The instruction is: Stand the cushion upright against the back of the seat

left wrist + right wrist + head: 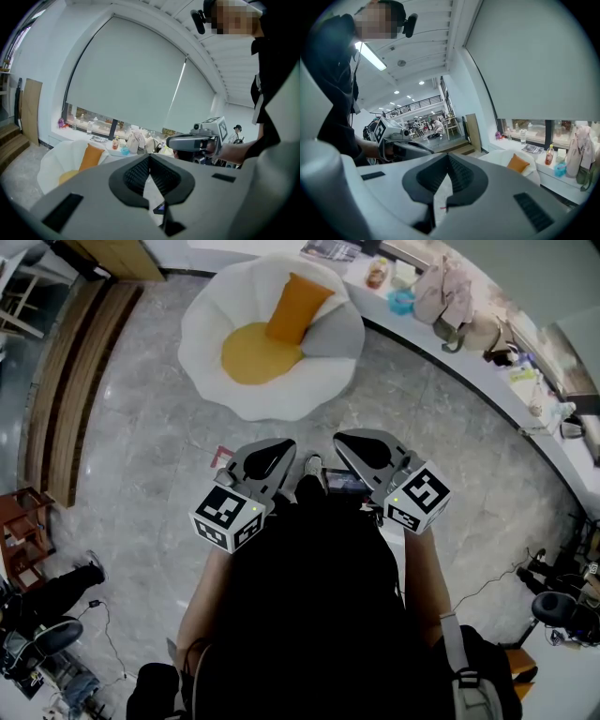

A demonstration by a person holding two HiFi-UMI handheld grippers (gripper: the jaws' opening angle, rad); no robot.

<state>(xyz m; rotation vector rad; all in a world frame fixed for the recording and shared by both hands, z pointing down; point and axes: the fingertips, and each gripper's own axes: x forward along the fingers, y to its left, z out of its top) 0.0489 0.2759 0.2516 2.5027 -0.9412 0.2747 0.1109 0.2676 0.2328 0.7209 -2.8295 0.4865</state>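
Indoors, left gripper point(279, 452) and right gripper point(350, 443), both closed, hover over seemingly marble floor point(141, 427).

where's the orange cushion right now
In head view the orange cushion stands top centre, against the back of the white chair, behind its yellow seat pad, left of the window ledge.

Orange cushion point(296, 306) upright, leaning against back of white round seat point(211, 310).
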